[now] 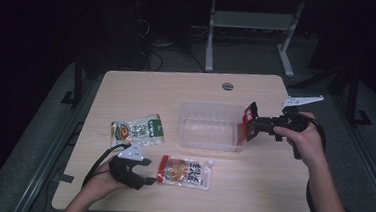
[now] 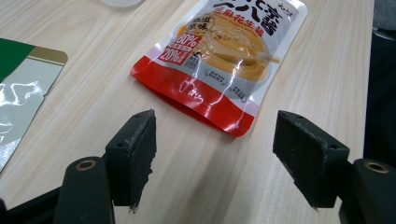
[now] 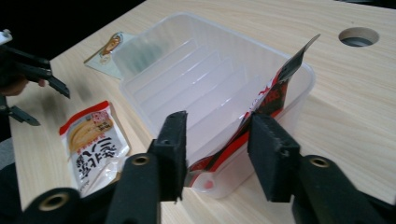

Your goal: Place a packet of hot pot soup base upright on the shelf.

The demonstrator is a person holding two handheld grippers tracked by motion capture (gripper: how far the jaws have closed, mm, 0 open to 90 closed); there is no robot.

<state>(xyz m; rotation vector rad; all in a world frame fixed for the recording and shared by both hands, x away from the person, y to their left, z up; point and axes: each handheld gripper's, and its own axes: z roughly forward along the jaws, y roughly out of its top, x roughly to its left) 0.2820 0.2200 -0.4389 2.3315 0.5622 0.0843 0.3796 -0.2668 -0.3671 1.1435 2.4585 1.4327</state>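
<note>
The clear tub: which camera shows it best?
The right gripper view: the tub is close, its ribbed floor and rim plain. The high view shows it whole but small. The left gripper view catches just a pale sliver at its top edge.

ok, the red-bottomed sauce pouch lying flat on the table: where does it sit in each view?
High view: red-edged pouch lies low centre, just right of the left gripper, in front of the clear tub.
Left gripper view: top centre, red end toward the open jaws.
Right gripper view: lower left, flat on the wood beside the tub.
Shared landmark: the green-edged pouch, left of it in the high view, at the left edge in the left gripper view.
</note>
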